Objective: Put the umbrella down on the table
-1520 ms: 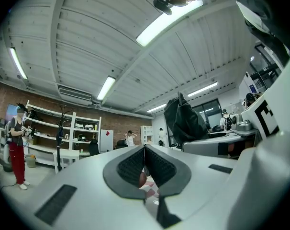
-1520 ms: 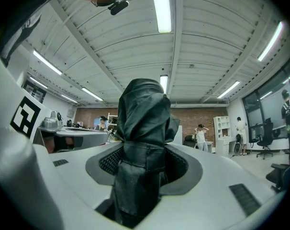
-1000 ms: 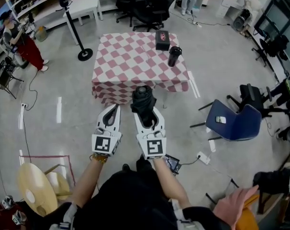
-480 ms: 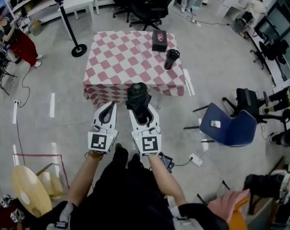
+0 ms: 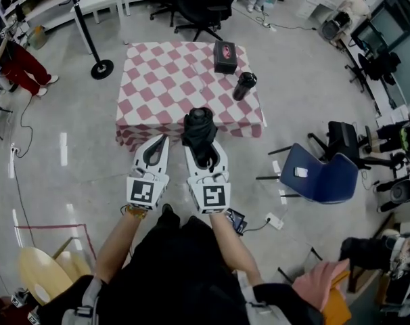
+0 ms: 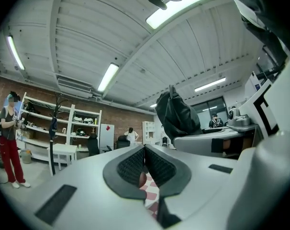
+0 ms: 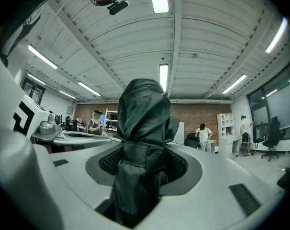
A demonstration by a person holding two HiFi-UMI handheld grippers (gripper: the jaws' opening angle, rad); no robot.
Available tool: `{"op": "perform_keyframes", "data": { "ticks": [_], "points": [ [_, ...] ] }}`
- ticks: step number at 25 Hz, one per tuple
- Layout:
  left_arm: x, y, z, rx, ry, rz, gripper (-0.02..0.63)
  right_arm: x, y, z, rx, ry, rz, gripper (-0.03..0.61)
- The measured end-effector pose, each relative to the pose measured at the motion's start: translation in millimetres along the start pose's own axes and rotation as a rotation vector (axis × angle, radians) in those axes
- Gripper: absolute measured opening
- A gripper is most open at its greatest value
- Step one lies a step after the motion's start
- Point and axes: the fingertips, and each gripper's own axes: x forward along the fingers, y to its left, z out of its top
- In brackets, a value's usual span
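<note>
Obs: right claw (image 5: 203, 156) was clenched on the folded black umbrella (image 5: 199, 126), held by the counter (image 5: 166, 80) near edge; left claw (image 5: 155, 156) pinched together, empty. Best carried over bare checks, clear of the bottle (image 5: 244, 85), lowered before release

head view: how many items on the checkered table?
2: black box near the far edge, dark tumbler by the right edge. The held umbrella hides part of the near edge.
</note>
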Motion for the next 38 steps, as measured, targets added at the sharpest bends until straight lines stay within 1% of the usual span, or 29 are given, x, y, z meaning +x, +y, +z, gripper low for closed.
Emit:
{"op": "perform_keyframes", "data": {
  "ticks": [5,10,15,16,19,23,26,29,32,35,38],
  "points": [
    [15,18,-5,-0.009,0.012,-0.018,0.014,18,-2,-4,0.009,0.005,-0.023,0.216],
    [42,28,-10,0.007,0.022,-0.017,0.014,42,-20,-11,0.025,0.005,-0.025,0.216],
    [88,33,-16,0.008,0.039,0.013,0.014,74,-55,-16,0.031,-0.014,-0.010,0.216],
    [98,33,-18,0.010,0.052,0.023,0.014,81,-64,-18,0.032,-0.016,-0.005,0.216],
    [123,37,-26,0.025,0.127,0.064,0.014,100,-88,-25,0.049,-0.006,0.010,0.215],
    [151,40,-33,0.008,0.136,0.101,0.014,120,-110,-31,0.034,0.004,0.044,0.216],
    [162,48,-37,0.008,0.151,0.136,0.014,134,-116,-39,0.048,0.019,0.070,0.216],
    [173,64,-36,0.006,0.122,0.150,0.014,153,-119,-43,0.063,0.025,0.077,0.216],
    [182,83,-40,-0.002,0.091,0.142,0.012,171,-117,-46,0.046,0.036,0.077,0.215],
    [189,106,-48,-0.017,0.117,0.130,0.014,189,-109,-49,0.009,0.050,0.067,0.215],
    [199,129,-48,-0.038,0.107,0.101,0.014,212,-101,-51,0.001,0.068,0.043,0.215]
  ]
}}
